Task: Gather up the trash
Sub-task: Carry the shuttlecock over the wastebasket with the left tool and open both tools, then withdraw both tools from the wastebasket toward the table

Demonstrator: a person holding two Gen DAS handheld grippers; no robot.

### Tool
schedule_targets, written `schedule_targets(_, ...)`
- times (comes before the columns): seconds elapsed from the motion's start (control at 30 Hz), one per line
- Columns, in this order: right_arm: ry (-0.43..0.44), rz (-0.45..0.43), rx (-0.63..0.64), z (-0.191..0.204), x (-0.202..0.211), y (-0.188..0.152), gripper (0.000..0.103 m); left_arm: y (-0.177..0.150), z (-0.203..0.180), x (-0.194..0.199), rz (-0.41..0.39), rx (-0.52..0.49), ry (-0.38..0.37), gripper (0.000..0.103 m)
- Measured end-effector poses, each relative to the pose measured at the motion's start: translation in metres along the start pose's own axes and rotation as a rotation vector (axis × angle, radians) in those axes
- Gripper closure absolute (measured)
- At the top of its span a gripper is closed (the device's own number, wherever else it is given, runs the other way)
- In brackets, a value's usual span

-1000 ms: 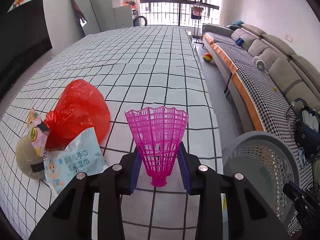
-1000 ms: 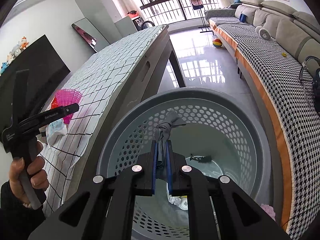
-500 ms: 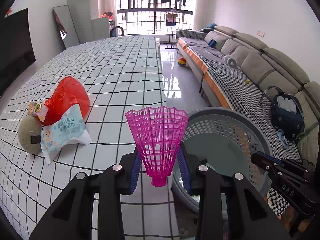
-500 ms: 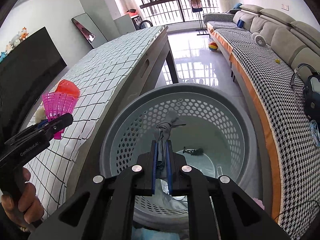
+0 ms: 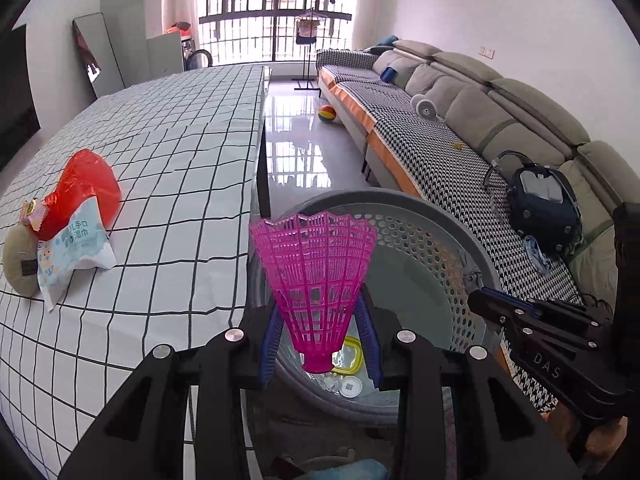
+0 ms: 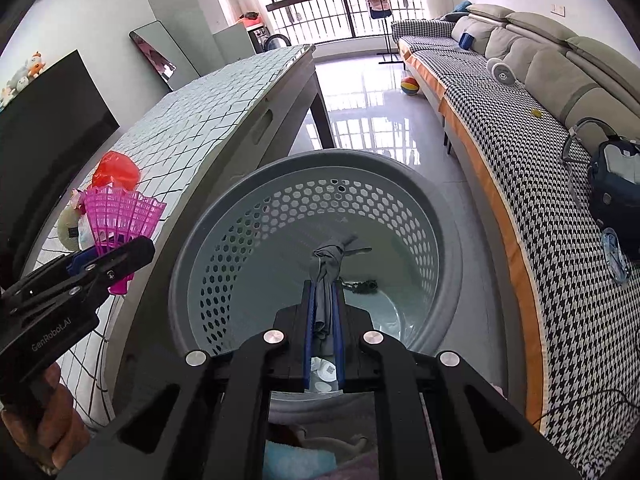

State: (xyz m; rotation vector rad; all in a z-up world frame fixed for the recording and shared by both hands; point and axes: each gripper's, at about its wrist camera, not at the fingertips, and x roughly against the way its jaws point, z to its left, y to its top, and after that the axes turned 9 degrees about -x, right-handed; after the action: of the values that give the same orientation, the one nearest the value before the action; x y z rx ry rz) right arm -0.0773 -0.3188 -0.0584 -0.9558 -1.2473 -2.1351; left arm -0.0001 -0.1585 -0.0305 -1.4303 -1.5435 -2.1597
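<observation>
Left gripper (image 5: 320, 344): moved off the checked surface (image 5: 160, 184) to the basket (image 5: 432, 240) rim.
Pink shuttlecock (image 5: 314, 280): carried along, now above the basket opening.

both grippers point steeply downward. the left gripper (image 5: 318, 344) is clamped partway, its pads pressing. the right gripper (image 6: 323, 320) is pinched nearly shut.

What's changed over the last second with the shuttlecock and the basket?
The left gripper has carried the pink shuttlecock off the checked table sideways to over the grey basket; a second ago it was above the tablecloth. Nothing was taken or released. The right gripper stays shut on the grey scrap over the basket, and the red bag and wipes packet lie where they were.
</observation>
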Motion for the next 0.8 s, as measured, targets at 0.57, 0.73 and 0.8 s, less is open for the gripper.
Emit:
schedule_targets(0.57, 0.004, -0.013, -0.023, -0.018, -0.006, 0.013, 0.077, 0.006, -0.012, -0.021, 0.041, -0.011, 0.018, 0.042)
schedule_targets(0.73, 0.003, -0.012, -0.027, -0.019, -0.008, 0.011, 0.076, 0.007, -0.008, -0.020, 0.043, 0.002, 0.027, 0.042)
schedule_targets(0.8, 0.004, -0.014, -0.030, -0.019, -0.007, 0.011, 0.075, 0.006, -0.007, -0.020, 0.044, 0.007, 0.030, 0.041)
